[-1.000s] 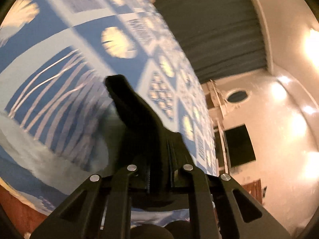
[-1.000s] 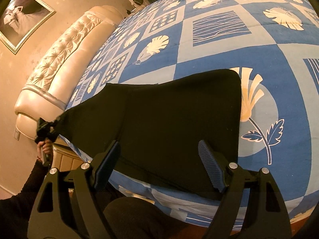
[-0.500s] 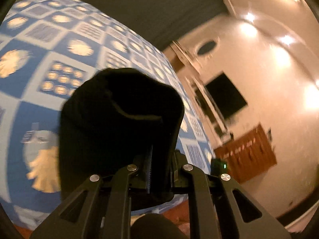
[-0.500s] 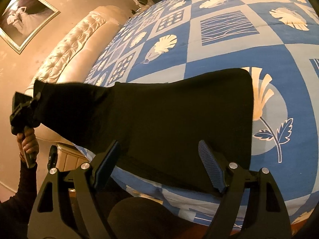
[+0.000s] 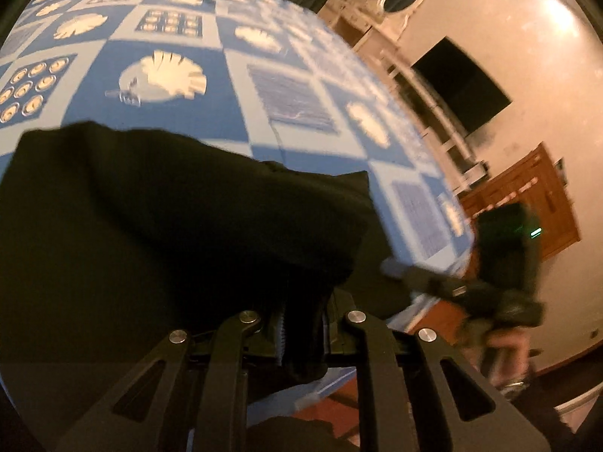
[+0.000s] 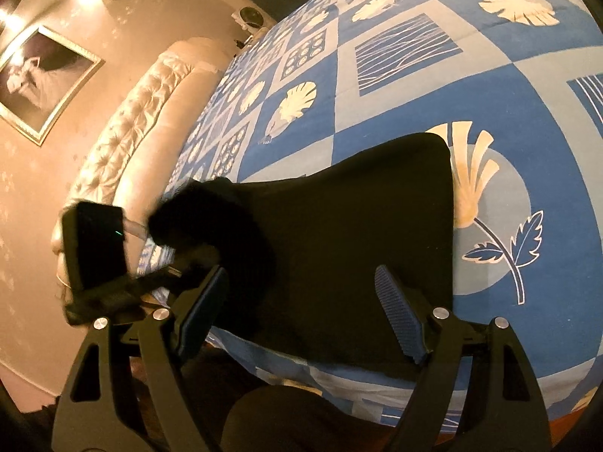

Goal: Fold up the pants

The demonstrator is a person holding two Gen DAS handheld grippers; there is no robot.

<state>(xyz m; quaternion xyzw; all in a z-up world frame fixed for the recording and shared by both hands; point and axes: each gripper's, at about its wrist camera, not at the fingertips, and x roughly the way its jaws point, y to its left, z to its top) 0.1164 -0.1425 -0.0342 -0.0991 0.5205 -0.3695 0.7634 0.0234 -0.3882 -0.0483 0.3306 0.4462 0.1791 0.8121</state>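
Left gripper (image 5: 301,333) is nearly closed, clamped on a bunched edge of the black pants (image 5: 181,226); cloth fills the gap btwn its jaws and drapes fwd and to the left of it. From the right wrist view the left gripper (image 6: 177,263) shows blurred, left of the right gripper, w/ the pants end raised off the bed.

Right gripper (image 6: 301,301) stands wide open, holding nothing; the pants lie ahead of and btwn its fingers (image 6: 399,320), can't tell if the tips touch the cloth. In the left wrist view the right gripper (image 5: 392,267) is blurred, off to the right, near the bed edge.

Bed (image 6: 490,86) has a blue and pale checked cover w/ shell, leaf and wavy-line squares. Tufted cream headboard (image 6: 124,120) far left of the right gripper, framed picture (image 6: 41,79) on the wall above it. Dark screen (image 5: 459,86) and wood cabinet (image 5: 535,199) on the wall right of the left gripper.

Pants: plain black, mostly flat on the near part of the bed, one end lifted and curling over.
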